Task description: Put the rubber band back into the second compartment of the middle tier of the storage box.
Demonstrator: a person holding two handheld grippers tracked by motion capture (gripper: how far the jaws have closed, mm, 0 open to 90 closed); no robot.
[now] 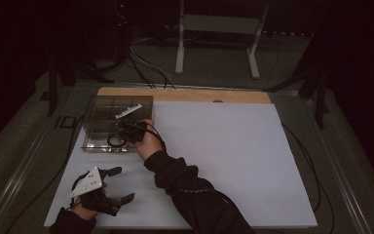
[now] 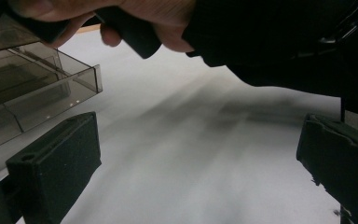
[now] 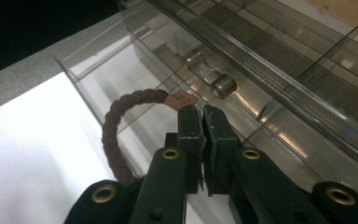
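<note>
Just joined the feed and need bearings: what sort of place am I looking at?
Probably a dim recording lab, not a home: a white work board on a table, loose black cables across the floor, and a white metal stand behind.

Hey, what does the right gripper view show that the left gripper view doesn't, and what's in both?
Right gripper view alone: the right gripper, jaws closed on a brown braided loop with a small tag, beside a round clear knob. Left gripper view alone: the left gripper, jaws wide apart with nothing between them, and the person's other hand above. Both: the clear plastic box and the white table surface.
</note>
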